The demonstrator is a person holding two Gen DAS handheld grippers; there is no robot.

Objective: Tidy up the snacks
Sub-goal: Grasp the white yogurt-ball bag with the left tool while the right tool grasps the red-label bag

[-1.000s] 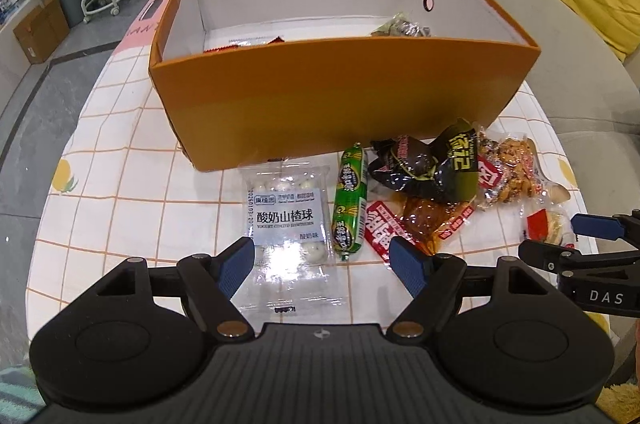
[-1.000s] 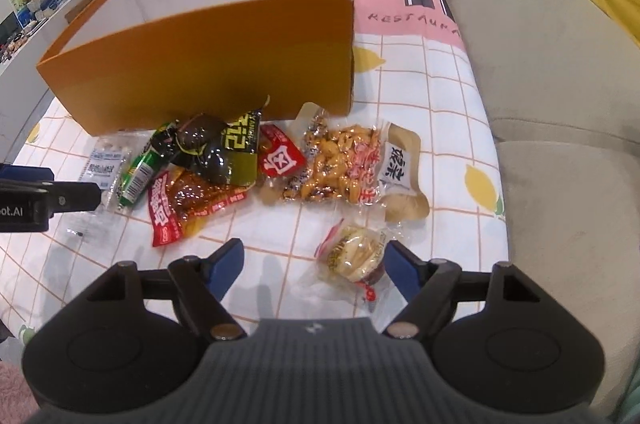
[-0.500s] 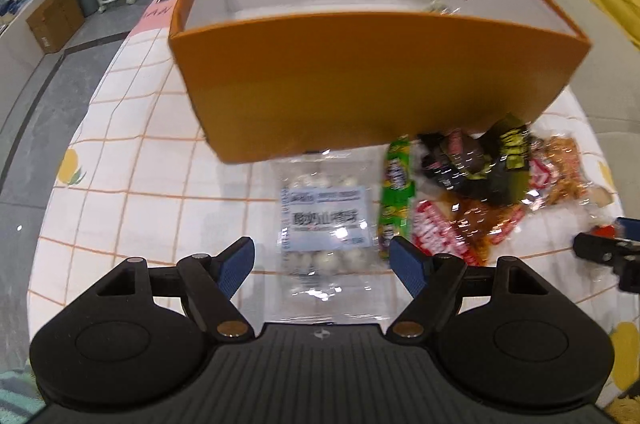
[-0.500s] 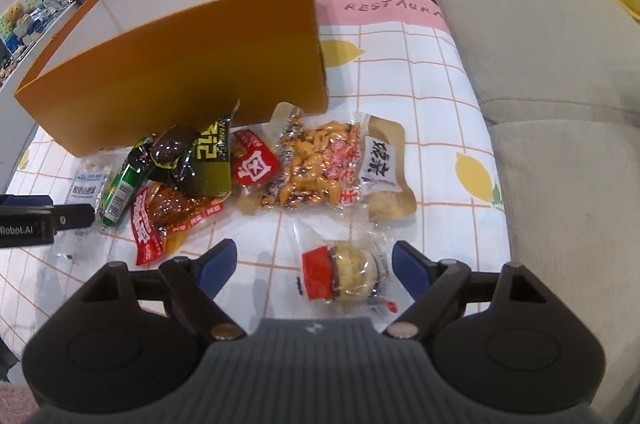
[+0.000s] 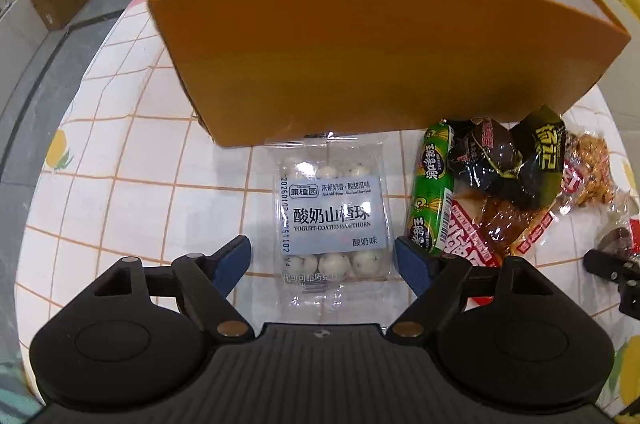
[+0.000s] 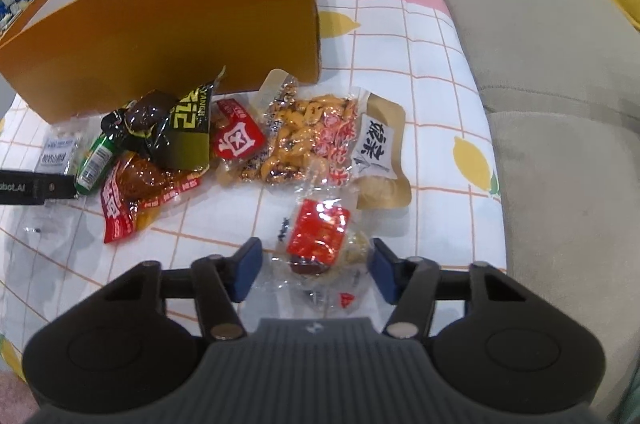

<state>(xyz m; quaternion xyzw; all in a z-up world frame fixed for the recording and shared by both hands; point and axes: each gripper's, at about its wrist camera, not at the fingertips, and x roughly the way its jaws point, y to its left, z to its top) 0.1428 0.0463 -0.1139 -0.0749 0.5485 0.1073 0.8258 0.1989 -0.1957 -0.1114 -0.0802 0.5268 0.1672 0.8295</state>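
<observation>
**Both grippers low over the snacks, jaws wide**

We hold the left gripper [image 5: 323, 260] low over the surface [image 5: 120, 160], pointing toward the orange box [image 5: 360, 56]. Its jaws stand wide open, one on each side of the hawthorn pack [image 5: 330, 216], which lies flat between them just in front of the box wall. We cannot tell whether the blue pads [image 5: 232, 258] touch the wrapper; they look just clear of it, and nothing is gripped.

We hold the right gripper [image 6: 316, 270] equally low, angled toward the box's right corner. Its jaws are also wide open, straddling the red-label pack [image 6: 320, 240], a clear wrapper with a round cake inside. The pads sit just beside the wrapper without pinching it.

Between the two targets lies the rest of the pile, beside the box front: a green sausage [image 5: 430, 184], a dark pack [image 5: 500, 160] overlapping a red pack [image 5: 476, 236], and a peanut bag [image 6: 308, 140] touching a tan pouch [image 6: 380, 160]. The left gripper's side shows at the left edge of the right view, near the sausage.
</observation>
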